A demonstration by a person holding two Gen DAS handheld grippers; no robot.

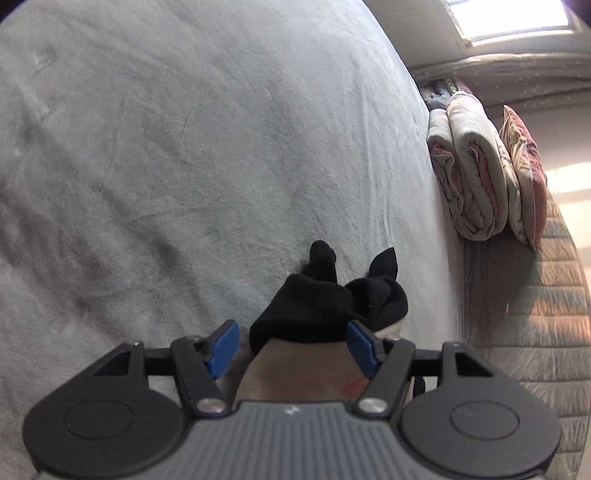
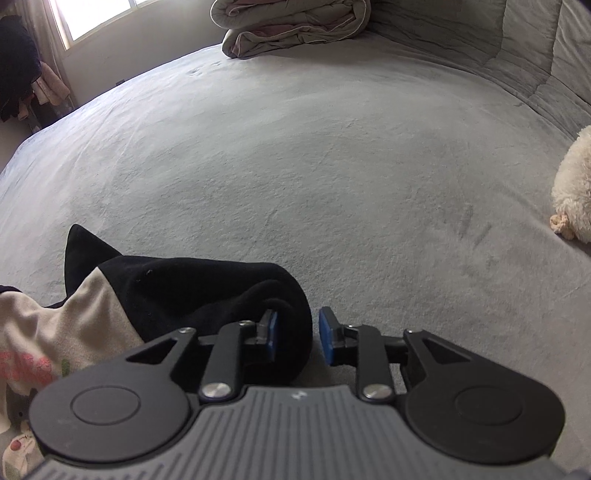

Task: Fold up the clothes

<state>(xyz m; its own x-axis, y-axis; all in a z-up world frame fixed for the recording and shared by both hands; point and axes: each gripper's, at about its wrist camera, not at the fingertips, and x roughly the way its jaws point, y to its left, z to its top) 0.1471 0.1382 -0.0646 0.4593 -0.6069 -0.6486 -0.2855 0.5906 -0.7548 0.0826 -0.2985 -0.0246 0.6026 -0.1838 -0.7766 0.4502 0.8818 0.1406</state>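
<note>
Grey bedspread (image 2: 332, 166) carries black-and-cream garment (image 2: 192, 291). Left gripper (image 1: 291, 341) fingers wide, straddling it; right gripper (image 2: 299, 332) fingers narrow, cloth unpinched between. Judgement: flatten fold before withdrawing.

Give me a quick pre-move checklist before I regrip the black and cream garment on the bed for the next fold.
1. Left gripper released: ok, the blue pads stand apart on either side of the garment without pressing it.
2. Right gripper released: ok, a gap shows between its right pad and the black fabric.
3. Garment resting on the bed: ok, it lies bunched on the grey cover.
4. Garment lying flat for a fold: not ok, it is lumpy with two points sticking up.
5. Space ahead for spreading: ok, the folded quilt and fluffy white toy sit well away.
6. Full outline of the garment: cannot tell, both views cut it off.
</note>
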